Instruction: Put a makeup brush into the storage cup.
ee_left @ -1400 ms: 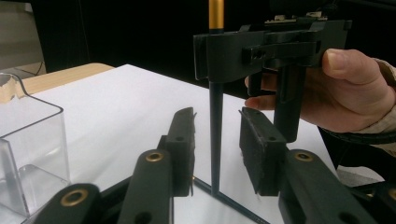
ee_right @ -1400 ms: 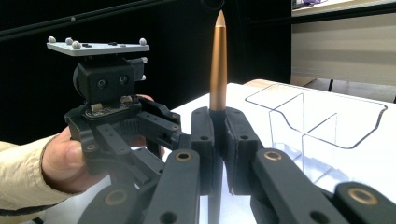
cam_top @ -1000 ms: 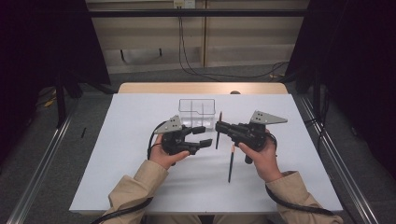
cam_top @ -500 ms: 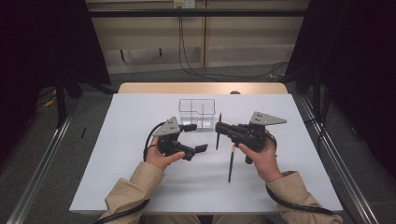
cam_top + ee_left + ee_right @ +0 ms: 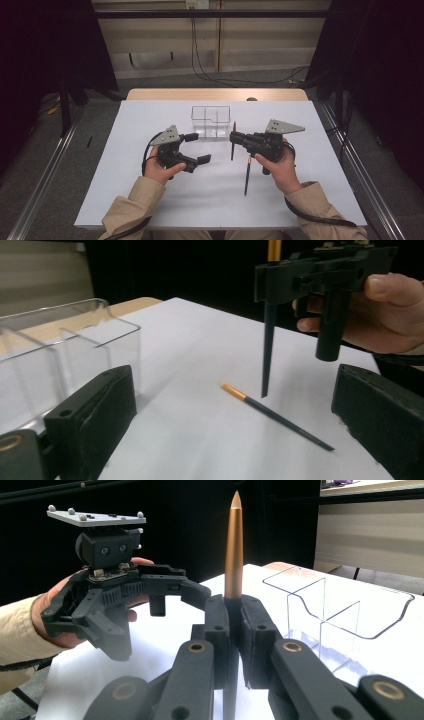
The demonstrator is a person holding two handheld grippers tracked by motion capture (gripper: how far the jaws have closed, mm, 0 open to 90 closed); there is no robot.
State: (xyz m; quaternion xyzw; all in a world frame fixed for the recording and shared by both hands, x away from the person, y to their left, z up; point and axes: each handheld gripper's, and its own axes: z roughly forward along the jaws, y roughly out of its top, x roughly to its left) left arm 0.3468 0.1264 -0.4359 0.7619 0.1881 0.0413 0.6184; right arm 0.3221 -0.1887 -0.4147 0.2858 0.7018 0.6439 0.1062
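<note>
1. The white table (image 5: 125,200) carried a clear divided box (image 5: 210,121) at twelve o'clock.
2. The left gripper (image 5: 196,148), at nine o'clock of the right one, had just been opening its jaws, which stood wide with nothing between them.
3. The right gripper (image 5: 233,138) was clamped on an upright pencil (image 5: 233,142).
4. A second pencil (image 5: 247,175) lay flat at six o'clock of it.

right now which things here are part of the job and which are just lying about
In the job:
- upright pencil clamped in the right gripper
- second pencil lying on the table
- clear divided box
- left gripper, jaws just opened, nothing between them

Lying about:
- cables on the floor beyond the table
</note>
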